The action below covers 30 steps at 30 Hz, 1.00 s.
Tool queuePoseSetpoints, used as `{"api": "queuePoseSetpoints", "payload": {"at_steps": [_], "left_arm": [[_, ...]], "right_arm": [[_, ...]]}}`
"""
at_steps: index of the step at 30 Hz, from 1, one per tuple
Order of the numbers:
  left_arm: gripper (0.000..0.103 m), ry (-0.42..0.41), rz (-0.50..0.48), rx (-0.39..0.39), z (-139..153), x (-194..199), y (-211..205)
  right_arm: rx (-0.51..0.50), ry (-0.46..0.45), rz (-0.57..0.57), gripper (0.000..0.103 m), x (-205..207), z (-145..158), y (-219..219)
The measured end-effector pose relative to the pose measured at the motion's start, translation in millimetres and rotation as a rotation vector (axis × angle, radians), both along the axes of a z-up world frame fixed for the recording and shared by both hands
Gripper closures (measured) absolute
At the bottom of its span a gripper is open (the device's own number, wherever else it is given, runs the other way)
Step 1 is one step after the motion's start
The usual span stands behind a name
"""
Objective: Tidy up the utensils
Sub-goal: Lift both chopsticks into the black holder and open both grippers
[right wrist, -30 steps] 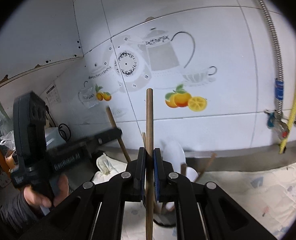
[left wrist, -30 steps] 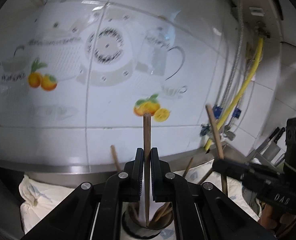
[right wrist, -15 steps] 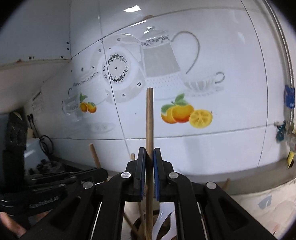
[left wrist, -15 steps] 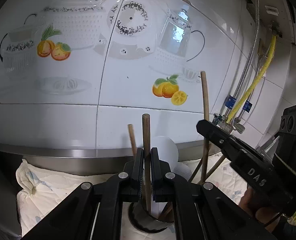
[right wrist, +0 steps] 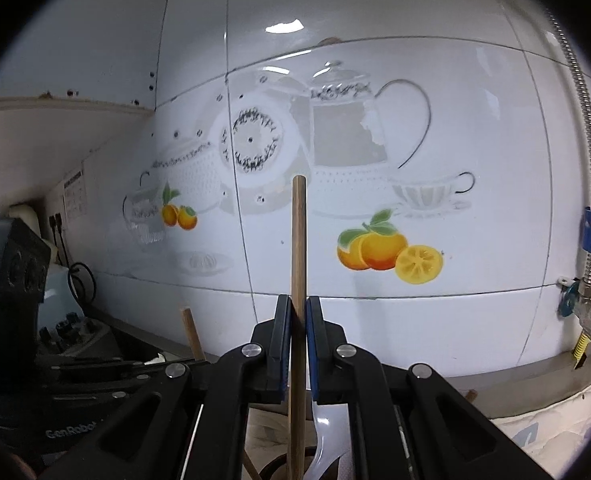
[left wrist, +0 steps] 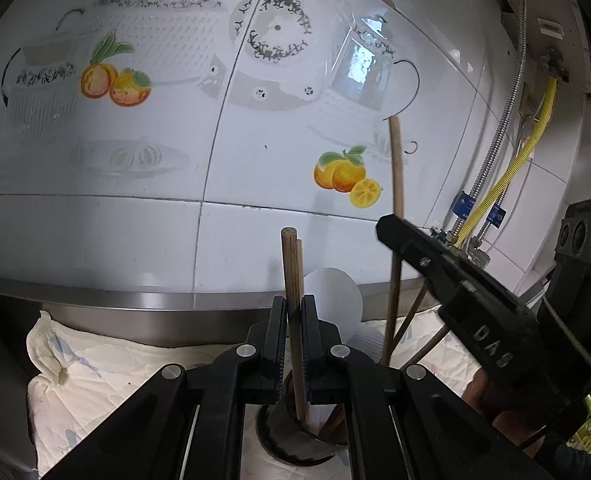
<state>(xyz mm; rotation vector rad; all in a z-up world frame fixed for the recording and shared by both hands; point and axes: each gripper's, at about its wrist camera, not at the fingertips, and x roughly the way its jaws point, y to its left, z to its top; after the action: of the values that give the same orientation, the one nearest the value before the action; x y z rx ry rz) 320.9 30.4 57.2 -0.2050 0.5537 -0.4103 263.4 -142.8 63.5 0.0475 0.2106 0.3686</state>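
Note:
My left gripper (left wrist: 294, 308) is shut on a dark wooden stick (left wrist: 289, 272) that stands upright. Its lower end reaches into a round metal holder (left wrist: 269, 440) below the jaws. A white spoon (left wrist: 333, 296) and several other sticks stand in that holder. At the right of the left wrist view, my right gripper (left wrist: 391, 230) grips a paler stick (left wrist: 395, 168) upright beside the holder. In the right wrist view, my right gripper (right wrist: 298, 308) is shut on that pale stick (right wrist: 298, 240), with the white spoon (right wrist: 322, 440) just below it. The left gripper's body (right wrist: 23, 320) shows at the left.
A tiled wall with fruit and teapot pictures (left wrist: 347, 176) stands close behind. A steel ledge (left wrist: 135, 300) runs along its foot, above a white quilted cloth (left wrist: 95, 364). Yellow and steel hoses (left wrist: 511, 168) hang at the right. Dark appliances and a cable (right wrist: 79, 280) crowd the left.
My left gripper has sunk with its stick, whose lower end now sits deeper in the holder. My right gripper has moved in toward the wall and the holder, still upright with its stick.

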Motion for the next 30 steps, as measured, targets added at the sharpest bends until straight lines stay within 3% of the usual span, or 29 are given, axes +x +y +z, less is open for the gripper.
{"api": "queuePoseSetpoints", "payload": {"at_steps": [13,30], "left_arm": [[0.096,0.016,0.013,-0.013,-3.6,-0.6,2.3],[0.094,0.049,0.033,-0.013,-4.1,0.0,7.8]], "right_arm": [[-0.047,0.048,-0.039,0.094,5.5,-35.6,1.5],[-0.103,0.123,-0.059,0.091,-10.9,-40.5,-10.0]]}}
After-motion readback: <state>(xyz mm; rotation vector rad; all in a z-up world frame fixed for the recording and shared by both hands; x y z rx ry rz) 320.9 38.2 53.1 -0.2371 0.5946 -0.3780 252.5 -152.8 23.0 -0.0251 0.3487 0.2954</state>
